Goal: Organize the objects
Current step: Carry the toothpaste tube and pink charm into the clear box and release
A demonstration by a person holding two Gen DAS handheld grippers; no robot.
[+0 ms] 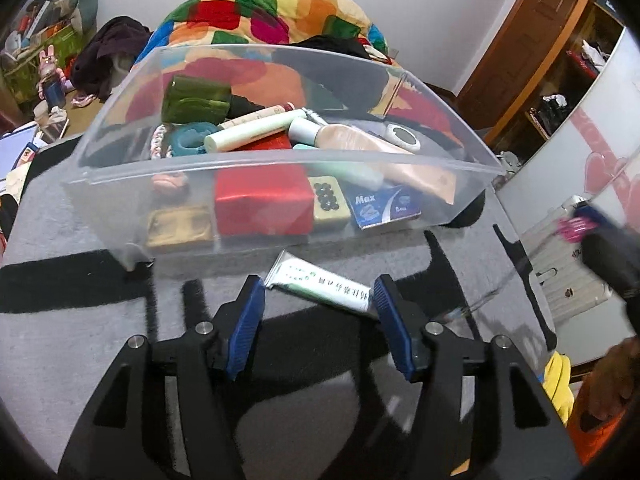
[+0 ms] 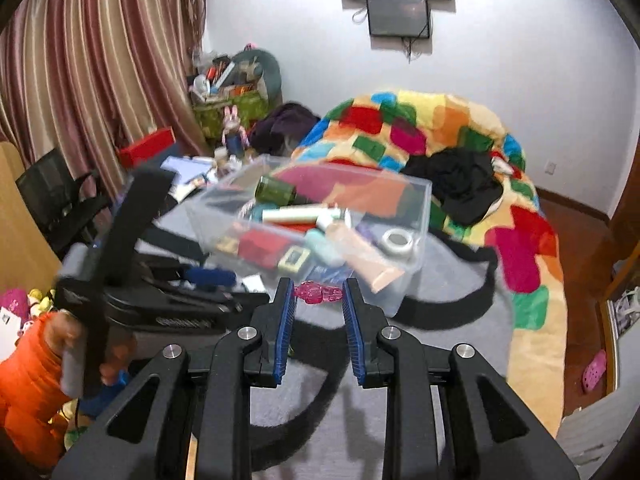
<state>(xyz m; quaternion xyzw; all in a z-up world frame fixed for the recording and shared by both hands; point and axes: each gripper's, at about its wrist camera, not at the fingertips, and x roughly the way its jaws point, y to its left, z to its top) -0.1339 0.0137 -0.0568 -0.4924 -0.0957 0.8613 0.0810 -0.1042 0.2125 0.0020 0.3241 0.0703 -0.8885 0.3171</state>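
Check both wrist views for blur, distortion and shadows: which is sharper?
Left wrist: sharper; clear bin bowed by the fisheye, print on the white tube visible, only the right gripper smeared. Right wrist: motion blur over the bin and left gripper; dark shadows across the grey cover.

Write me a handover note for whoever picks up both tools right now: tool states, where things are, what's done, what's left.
Left tool: open, straddling a white tube that lies on the grey mat in front of the clear bin; not gripped.
Right tool: shut on a small pink item, held near the bin.
Done: many items lie in the bin.
Left: put the pink item in the bin, then grip and bin the tube.
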